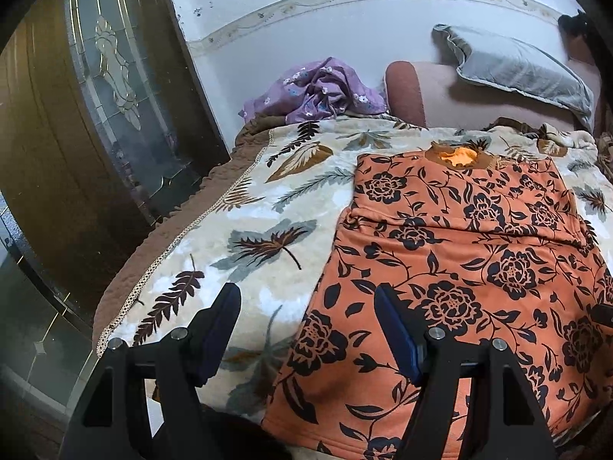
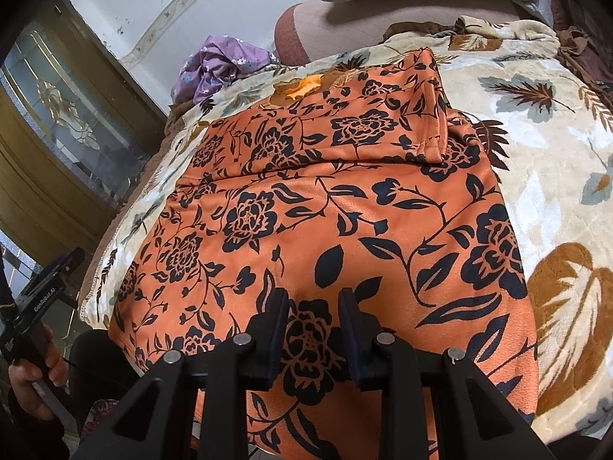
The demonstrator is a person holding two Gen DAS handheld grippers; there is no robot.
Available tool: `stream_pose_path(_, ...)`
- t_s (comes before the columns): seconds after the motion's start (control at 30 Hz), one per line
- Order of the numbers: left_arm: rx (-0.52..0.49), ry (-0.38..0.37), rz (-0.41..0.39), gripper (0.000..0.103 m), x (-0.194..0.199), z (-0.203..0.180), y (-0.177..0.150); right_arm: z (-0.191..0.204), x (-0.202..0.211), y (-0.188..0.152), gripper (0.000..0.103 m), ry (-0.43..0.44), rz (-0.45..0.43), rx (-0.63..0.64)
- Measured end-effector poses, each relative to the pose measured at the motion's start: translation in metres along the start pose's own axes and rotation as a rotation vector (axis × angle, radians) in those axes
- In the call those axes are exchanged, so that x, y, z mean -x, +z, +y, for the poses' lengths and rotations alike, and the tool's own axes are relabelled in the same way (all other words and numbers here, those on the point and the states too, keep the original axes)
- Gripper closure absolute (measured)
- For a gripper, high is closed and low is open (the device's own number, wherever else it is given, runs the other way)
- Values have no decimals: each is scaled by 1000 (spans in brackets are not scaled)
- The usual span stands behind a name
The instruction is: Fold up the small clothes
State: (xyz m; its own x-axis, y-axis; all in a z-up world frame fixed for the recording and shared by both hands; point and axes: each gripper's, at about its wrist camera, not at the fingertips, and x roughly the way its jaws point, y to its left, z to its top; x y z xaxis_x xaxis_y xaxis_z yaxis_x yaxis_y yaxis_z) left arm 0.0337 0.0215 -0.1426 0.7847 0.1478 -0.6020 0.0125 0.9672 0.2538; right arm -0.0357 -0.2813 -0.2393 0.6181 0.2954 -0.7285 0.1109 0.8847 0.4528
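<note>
A glass-panelled wooden door stands left of the leaf-print blanket. The left gripper hovers, jaws wide apart. The orange floral top lies flat on it, sleeves folded in. The right gripper hovers above the hem, jaws narrowly apart, empty.

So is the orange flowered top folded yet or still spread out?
Partly folded: the orange top lies flat on the blanket, with both sleeves turned in across the chest. The bottom half is not folded up.
</note>
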Motion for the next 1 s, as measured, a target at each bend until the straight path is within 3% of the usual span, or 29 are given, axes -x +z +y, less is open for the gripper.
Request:
stream_pose_path(0.6, 1, 7, 14, 30, -2, 4, -2, 2, -1, 0, 73, 1, 5, 6)
stream_pose_path(0.77, 60, -34, 137, 30, -23, 26, -16, -1, 11, -2, 73, -8, -19, 11)
stream_pose_path(0.93, 103, 14, 230, 30, -39, 68, -45, -25, 29, -15, 73, -34, -17, -44)
stream_pose_path(1.0, 115, 21, 256, 30, -42, 80, -57, -36, 37, -20, 64, -40, -25, -79)
